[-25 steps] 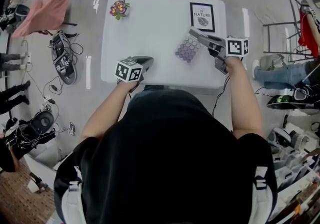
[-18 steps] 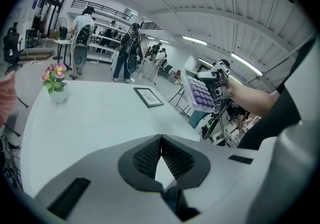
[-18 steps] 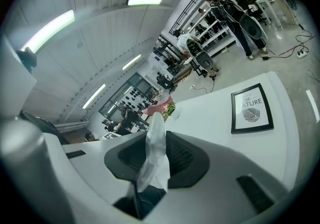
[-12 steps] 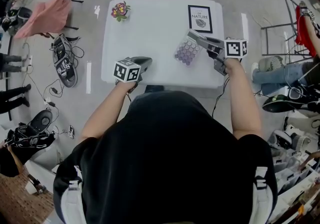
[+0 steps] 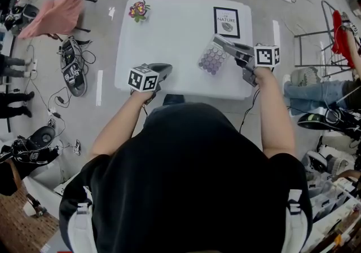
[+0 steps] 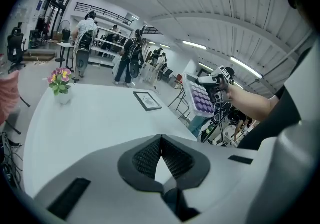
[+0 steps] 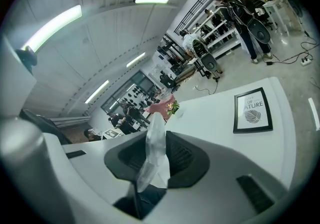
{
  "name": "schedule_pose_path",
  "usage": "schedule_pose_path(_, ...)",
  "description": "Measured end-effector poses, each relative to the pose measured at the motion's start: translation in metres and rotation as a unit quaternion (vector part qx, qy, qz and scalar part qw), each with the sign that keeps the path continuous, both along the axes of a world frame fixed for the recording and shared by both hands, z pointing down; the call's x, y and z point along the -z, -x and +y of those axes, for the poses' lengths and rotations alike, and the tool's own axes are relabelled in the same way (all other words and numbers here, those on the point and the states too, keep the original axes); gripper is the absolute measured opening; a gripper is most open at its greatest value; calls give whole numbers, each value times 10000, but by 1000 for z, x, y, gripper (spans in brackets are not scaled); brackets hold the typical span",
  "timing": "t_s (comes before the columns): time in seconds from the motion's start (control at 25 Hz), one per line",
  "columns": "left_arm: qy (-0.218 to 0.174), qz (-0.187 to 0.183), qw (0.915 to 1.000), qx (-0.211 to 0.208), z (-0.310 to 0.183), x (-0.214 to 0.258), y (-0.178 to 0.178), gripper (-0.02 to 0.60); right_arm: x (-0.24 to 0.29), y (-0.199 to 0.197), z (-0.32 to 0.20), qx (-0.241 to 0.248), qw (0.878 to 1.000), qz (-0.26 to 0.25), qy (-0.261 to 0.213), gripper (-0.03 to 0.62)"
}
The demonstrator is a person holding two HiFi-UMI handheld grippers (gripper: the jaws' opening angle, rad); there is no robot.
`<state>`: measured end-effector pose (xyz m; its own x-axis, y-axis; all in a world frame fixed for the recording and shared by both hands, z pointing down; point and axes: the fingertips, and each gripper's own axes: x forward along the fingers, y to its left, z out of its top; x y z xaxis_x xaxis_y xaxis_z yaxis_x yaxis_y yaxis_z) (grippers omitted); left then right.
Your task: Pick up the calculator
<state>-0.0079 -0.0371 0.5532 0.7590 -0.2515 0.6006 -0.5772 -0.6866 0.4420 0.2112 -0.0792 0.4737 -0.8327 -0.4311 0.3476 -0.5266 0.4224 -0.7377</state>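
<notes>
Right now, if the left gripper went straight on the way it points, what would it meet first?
The left gripper would probably meet the bare white table, short of the framed print; depth is unclear.

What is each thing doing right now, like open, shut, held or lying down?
Calculator: held up off the table, tilted, in the right gripper.
Right gripper: shut on the calculator's edge.
Left gripper: shut, empty.
Framed picture: lying flat on the table.
Flower pot: standing upright.
</notes>
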Motion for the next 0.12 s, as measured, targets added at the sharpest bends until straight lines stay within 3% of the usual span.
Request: schedule_pose_path(0.12, 0, -17, 10000, 7, 5, 0, 2, 18, 4, 3, 4, 26, 10000, -28, -25, 107)
